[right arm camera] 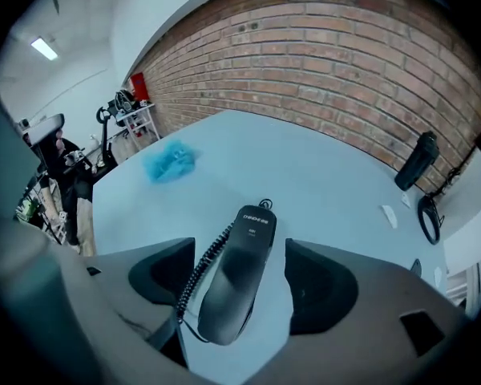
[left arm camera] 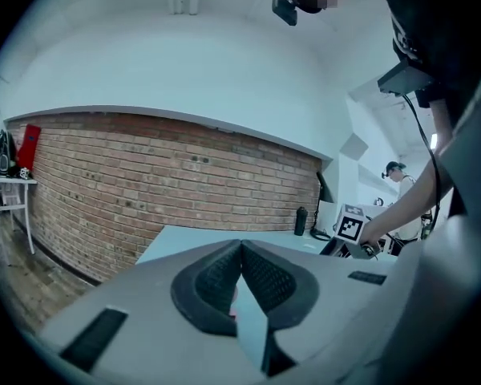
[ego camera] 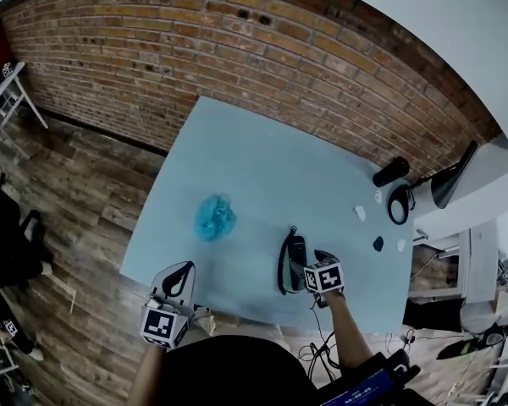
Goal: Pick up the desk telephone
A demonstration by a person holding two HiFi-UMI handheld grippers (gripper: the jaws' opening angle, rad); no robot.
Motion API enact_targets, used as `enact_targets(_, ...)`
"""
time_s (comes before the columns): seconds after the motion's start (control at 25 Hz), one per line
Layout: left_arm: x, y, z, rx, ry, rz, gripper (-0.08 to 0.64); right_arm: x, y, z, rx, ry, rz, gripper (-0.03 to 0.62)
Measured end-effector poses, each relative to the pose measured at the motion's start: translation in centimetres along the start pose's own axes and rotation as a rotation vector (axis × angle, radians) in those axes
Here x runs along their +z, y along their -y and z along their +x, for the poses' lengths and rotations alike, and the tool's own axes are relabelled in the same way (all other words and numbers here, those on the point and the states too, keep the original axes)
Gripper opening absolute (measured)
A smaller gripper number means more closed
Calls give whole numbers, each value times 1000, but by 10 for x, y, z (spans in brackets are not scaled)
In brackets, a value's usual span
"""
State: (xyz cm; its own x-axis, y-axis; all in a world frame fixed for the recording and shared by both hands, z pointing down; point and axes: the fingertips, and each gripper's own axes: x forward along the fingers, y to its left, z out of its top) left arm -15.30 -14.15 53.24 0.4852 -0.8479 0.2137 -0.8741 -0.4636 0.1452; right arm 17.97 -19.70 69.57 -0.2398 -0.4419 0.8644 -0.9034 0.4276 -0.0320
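Right claw (right arm camera: pixel 242 283) is spread wide and pitched steeply down over the desk telephone (ego camera: pixel 295 256). The phone lies flat on the bench (ego camera: pixel 254 167), low and right of centre in the head view and near the bench's bottom edge. In the right gripper view it sits between the two pads, and neither pad touches it. Watch the coiled cord (right arm camera: pixel 202 267): it runs along the phone's left flank, right where the left-hand pad would land. Close as you are and you likely pinch coil against casing, a springy and uneven hold that could let the body roll or squirt out. The casing looks smooth, rounded and tapered, and the phone lies slightly askew to the pads. A bite near the fat lower end may let the narrow top end swing down on the lift. I cannot tell where the cord leads. If it is tethered, a quick pull upward could drag the phone out of the pads. Left claw (ego camera: pixel 176 282) is pressed together on nothing, hanging at the bench's lower left corner, well apart from the phone, so it cannot steady anything. The blue crumpled wad (ego camera: pixel 214 216) is well apart too.
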Motion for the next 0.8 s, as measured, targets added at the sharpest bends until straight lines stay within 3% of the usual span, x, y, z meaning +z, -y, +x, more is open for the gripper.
enact_targets(0.24,-14,-6,-5,23,-24,-2,18,20,15,39,27,-124,-18,347)
enact_targets(0.44,-18,-20,-16,71,-22,-1,18,15,16,68,74,-254,55,347)
enact_targets(0.56,-16,-33,-19,106,-13,-5,18,6,20,82,57,-341,72,347)
enact_targets(0.8,-24,-42,-26,128,-19,-44,18,-10,17,97,86,-408,147,348)
